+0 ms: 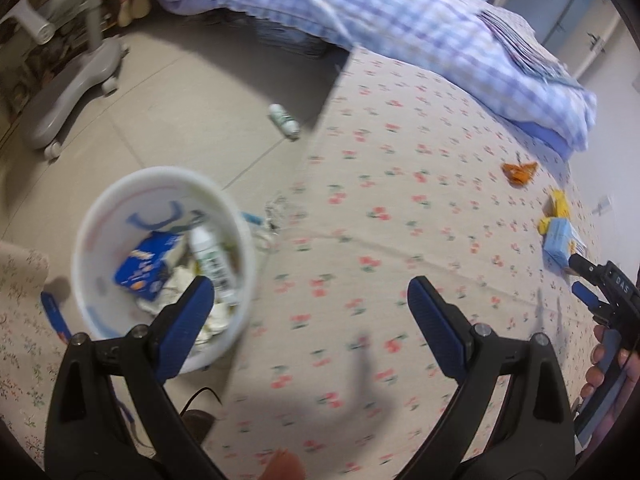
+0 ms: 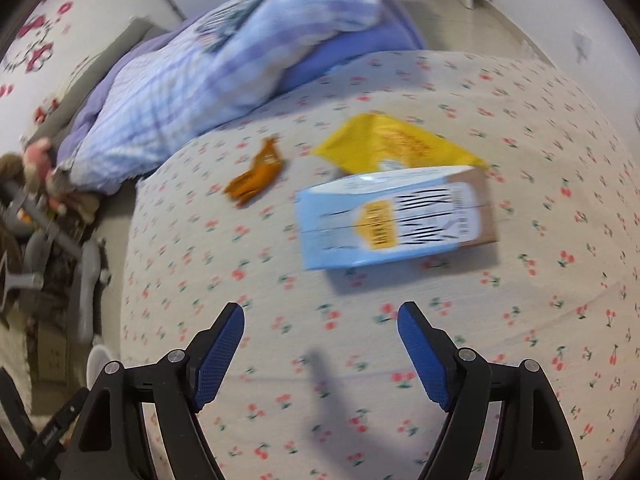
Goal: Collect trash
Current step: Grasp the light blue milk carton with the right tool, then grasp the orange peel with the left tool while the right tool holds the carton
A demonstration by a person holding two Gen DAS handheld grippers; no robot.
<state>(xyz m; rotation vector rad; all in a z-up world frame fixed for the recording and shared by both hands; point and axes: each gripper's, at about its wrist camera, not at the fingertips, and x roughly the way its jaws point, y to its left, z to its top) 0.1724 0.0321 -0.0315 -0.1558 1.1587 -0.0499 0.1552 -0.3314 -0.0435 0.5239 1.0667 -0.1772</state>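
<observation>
A white trash bin (image 1: 92,248) stands on the floor beside the bed, with a blue packet (image 1: 146,264), a white bottle (image 1: 212,260) and crumpled paper inside. My left gripper (image 1: 310,300) is open and empty above the bed edge, right of the bin. On the cherry-print sheet lie a light blue carton (image 2: 394,220), a yellow wrapper (image 2: 394,144) and an orange wrapper (image 2: 258,176). My right gripper (image 2: 320,326) is open and empty, just short of the carton. It also shows in the left wrist view (image 1: 576,276) touching the carton (image 1: 560,240).
A white bottle (image 1: 284,120) and a small scrap (image 1: 252,218) lie on the tiled floor. A checked blue quilt (image 1: 380,20) covers the far side of the bed. A grey wheeled stand (image 1: 72,84) is at the far left.
</observation>
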